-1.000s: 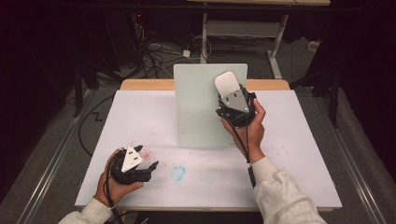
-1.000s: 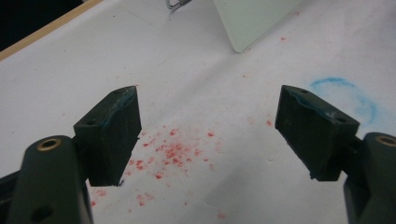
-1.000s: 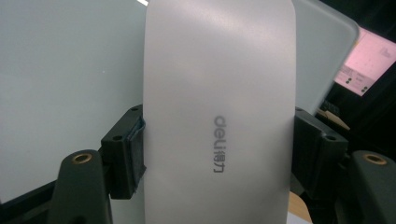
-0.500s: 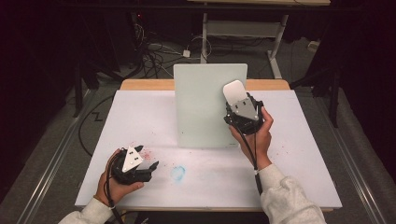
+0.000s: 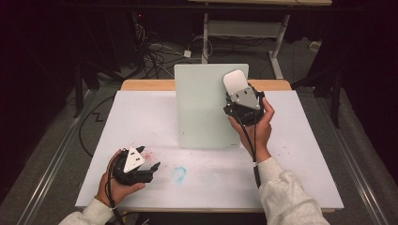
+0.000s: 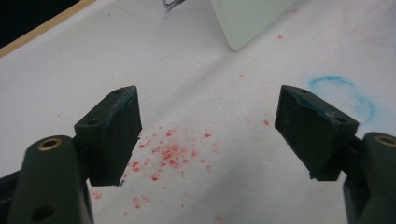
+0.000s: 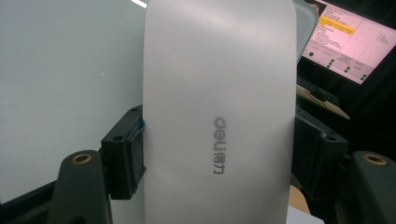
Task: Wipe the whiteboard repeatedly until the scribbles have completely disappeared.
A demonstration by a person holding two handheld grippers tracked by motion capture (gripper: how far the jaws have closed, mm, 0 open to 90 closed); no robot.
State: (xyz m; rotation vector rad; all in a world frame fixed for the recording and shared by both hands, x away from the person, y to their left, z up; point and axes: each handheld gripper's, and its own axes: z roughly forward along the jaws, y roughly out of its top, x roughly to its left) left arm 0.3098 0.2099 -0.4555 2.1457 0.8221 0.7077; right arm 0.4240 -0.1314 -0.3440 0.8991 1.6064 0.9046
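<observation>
— White plastic sits between my right gripper (image 7: 217, 154) pads: they press both long edges of an eraser (image 7: 219, 107), so I have it clamped.

— Where is the eraser?

— I hold it up against the top right corner of the pale green board (image 5: 202, 110), which stands upright at the back of the table (image 5: 300, 154).

— And your left?

— My left gripper (image 6: 208, 133) has its jaws spread wide with nothing between them. I hold it low over the white tabletop near the front edge, above a scatter of red crumbs (image 6: 168, 151), with a blue smudge (image 5: 179, 173) just beside it.
</observation>
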